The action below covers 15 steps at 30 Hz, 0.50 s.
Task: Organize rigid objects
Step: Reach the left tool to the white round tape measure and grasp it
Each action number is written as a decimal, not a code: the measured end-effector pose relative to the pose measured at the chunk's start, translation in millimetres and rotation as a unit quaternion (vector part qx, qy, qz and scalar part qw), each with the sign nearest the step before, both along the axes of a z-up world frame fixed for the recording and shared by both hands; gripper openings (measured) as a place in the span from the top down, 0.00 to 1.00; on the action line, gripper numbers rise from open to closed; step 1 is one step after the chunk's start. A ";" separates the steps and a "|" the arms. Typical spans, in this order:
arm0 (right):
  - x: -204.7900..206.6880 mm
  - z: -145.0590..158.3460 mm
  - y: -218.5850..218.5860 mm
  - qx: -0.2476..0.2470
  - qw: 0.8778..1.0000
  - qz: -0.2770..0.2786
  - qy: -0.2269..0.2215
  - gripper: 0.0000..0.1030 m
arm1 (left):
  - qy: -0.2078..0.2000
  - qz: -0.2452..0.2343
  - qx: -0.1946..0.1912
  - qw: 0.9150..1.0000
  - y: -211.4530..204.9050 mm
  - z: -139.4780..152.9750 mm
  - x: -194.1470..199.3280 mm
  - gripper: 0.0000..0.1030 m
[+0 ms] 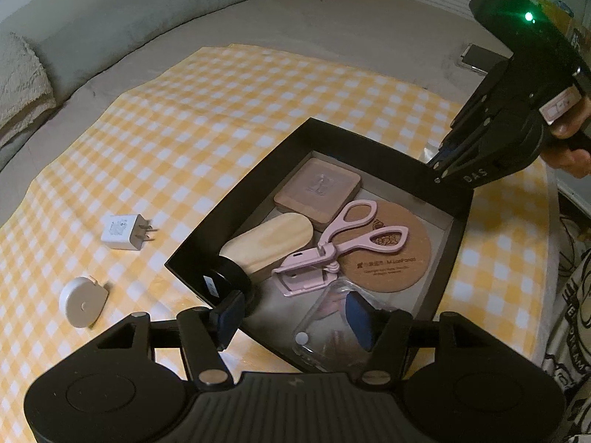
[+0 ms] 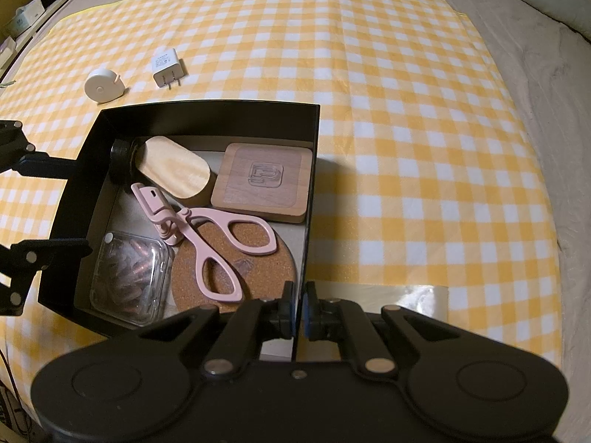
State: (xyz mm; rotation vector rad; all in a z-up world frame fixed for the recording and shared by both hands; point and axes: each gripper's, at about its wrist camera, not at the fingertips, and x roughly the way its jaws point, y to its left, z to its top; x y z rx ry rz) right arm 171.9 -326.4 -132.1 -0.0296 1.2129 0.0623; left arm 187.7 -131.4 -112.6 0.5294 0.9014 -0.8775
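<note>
Two grippers work a black box [image 2: 207, 110] that sits on a yellow checked cloth [image 2: 406, 110] spread over the bed. The right gripper [image 2: 299, 313] has its fingers pressed together on the box's near-right wall, pinching the thin rim, and the letters "DAS" show on its body in the left wrist view. The left gripper [image 1: 291, 317] hangs over the opposite corner with its fingers spread and nothing pressed between them. Inside the box lie a round cork coaster [image 1: 402, 258] with small print too fine to read, a square wooden coaster [image 2: 264, 181] with an embossed logo, a pink eyelash curler [image 2: 207, 236] and a clear case [image 2: 129, 277]. Outside, near the cloth's far-left corner, sit a white charger plug [image 2: 166, 66] and a white round tape measure [image 2: 101, 85].
</note>
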 end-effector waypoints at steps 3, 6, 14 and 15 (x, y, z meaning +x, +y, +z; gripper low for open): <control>0.0 -0.1 0.0 0.000 1.000 0.000 0.000 0.96 | 0.005 0.003 -0.007 1.000 0.7 4.0 -1.6 0.31; 0.1 -0.2 -0.1 0.001 1.000 0.000 0.000 0.96 | 0.005 0.005 -0.016 1.000 0.9 9.5 -5.5 0.21; 0.4 -0.3 0.1 0.000 1.000 0.000 0.000 0.96 | 0.005 0.025 -0.058 0.998 4.9 34.4 -11.1 0.05; 0.3 -0.4 0.2 0.000 1.000 0.000 0.000 0.96 | 0.004 0.029 -0.065 0.997 5.8 38.4 -11.5 0.04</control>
